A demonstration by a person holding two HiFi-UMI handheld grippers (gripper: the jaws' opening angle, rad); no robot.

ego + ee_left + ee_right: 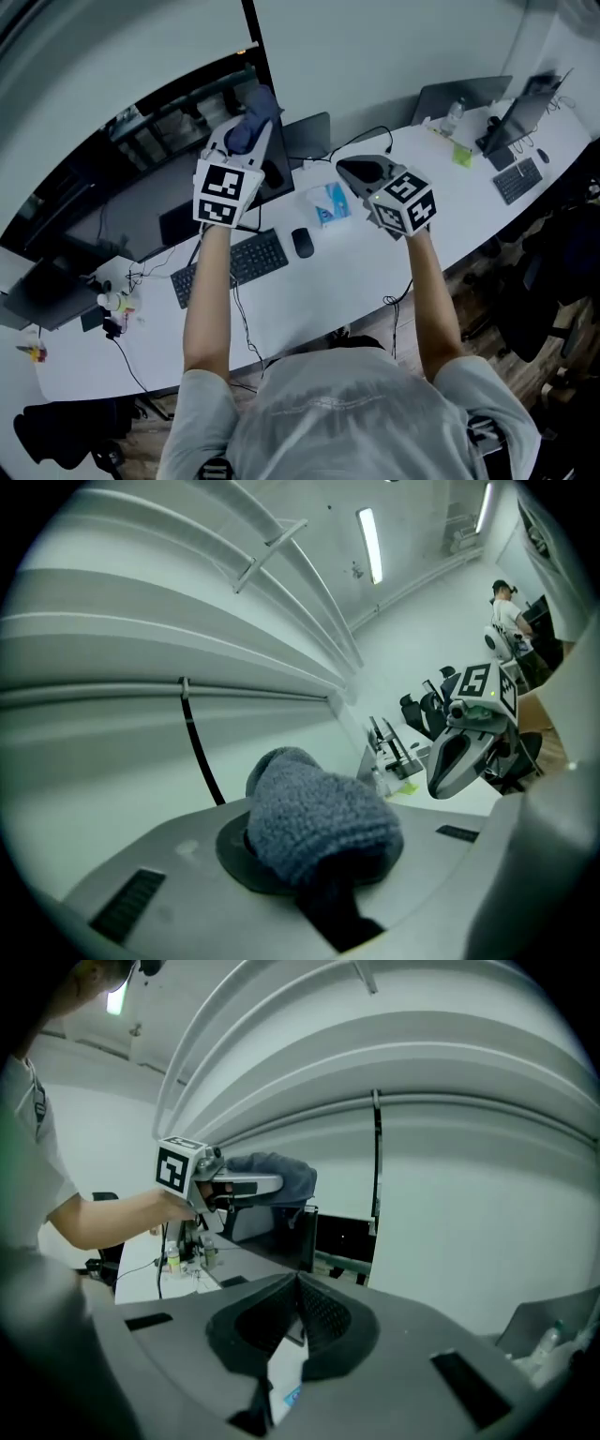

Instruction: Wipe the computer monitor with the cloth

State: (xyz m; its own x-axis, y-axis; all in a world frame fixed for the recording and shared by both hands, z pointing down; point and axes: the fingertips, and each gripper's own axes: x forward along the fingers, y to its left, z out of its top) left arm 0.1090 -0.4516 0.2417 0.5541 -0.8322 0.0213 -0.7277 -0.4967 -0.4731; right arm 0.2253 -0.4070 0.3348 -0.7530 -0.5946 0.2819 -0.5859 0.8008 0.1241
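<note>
A blue-grey cloth (251, 120) is pinched in my left gripper (246, 133), which is shut on it and held up above the top edge of the black monitor (278, 174). In the left gripper view the cloth (314, 817) bulges out over the jaws and hides their tips. My right gripper (367, 174) hovers to the right of the monitor, over the white desk, shut with nothing in it. The right gripper view shows its tips (295, 1283) meeting, with the left gripper (246, 1183), the cloth (286, 1174) and the monitor (302, 1232) beyond.
A keyboard (234, 262), a mouse (302, 242) and a blue tissue pack (328, 202) lie on the white desk (356, 272) in front of the monitor. Cables trail at the desk's left end. A second keyboard (517, 180) and laptop sit far right.
</note>
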